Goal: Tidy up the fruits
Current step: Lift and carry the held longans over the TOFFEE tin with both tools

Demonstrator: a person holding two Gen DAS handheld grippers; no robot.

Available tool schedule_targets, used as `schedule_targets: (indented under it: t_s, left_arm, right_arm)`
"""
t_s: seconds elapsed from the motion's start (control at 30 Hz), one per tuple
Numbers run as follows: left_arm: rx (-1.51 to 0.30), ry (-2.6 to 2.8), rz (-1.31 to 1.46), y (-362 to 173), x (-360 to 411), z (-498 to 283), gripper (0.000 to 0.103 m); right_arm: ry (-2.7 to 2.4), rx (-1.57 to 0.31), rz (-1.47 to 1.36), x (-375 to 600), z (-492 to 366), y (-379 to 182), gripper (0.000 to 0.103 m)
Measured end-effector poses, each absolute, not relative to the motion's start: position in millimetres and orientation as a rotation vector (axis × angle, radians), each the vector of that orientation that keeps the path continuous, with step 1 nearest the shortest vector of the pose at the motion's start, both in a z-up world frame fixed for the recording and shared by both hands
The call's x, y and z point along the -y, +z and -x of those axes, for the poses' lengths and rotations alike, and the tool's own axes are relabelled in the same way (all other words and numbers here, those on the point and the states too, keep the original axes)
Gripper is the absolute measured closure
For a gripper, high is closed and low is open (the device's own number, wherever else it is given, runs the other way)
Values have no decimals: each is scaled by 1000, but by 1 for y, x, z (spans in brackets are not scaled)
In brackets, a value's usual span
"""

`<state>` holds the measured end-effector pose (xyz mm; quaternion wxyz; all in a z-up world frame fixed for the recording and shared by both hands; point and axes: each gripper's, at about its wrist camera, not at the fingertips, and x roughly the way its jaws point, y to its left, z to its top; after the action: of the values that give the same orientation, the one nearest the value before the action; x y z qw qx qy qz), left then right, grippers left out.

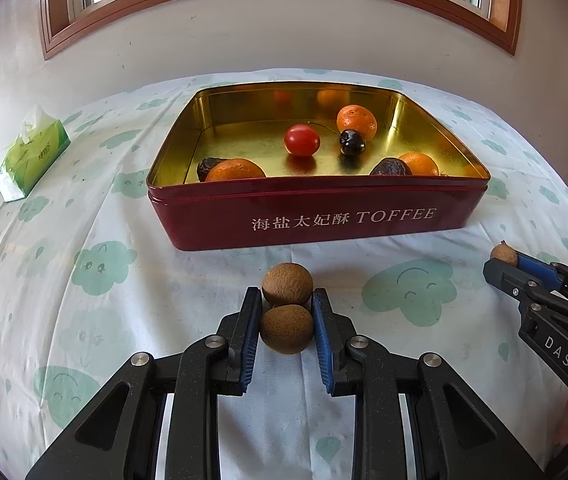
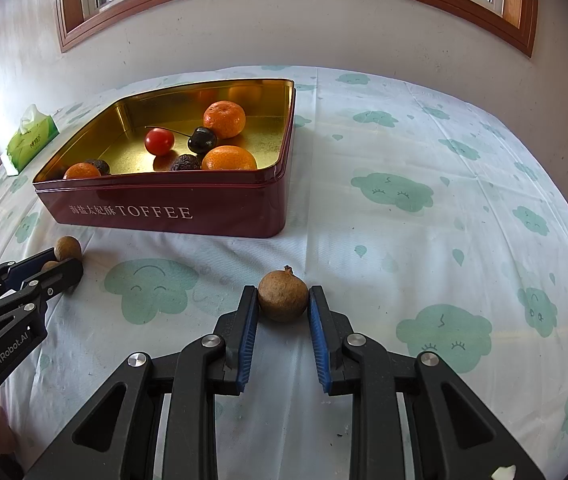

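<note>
Risk sits on my left hand-held gripper (image 1: 287, 300), clamped on the near longan (image 1: 286, 329): the far longan (image 1: 287, 284) touches it and may roll. My right hand-held gripper (image 2: 283, 298) pinches its longan (image 2: 282, 295) only at the tips, so it could slip before the tin (image 2: 211, 204).

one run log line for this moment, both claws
left claw: shut on near longan | right claw: shut on stemmed longan | tin: fruit inside

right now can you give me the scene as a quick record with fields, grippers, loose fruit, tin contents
left gripper: pads on either side of the near longan of a touching pair
far longan: on the cloth at the fingertips
right gripper: pads against a stemmed longan
toffee tin: open, on the tablecloth
tin contents: three oranges, cherry tomato, dark cherry, two wrinkled dark fruits
tissue pack: far left of the tin
</note>
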<state>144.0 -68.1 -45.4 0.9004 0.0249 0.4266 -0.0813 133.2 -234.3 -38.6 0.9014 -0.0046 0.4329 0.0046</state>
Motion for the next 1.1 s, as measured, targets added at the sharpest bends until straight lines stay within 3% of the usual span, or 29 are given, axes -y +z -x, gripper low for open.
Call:
schedule_targets:
  t_s: [1.1]
  left_arm:
    - [-876,-176,-23,-29,59,-126,76]
  right_arm:
    - [44,-903,-4,222,-112,-13,80]
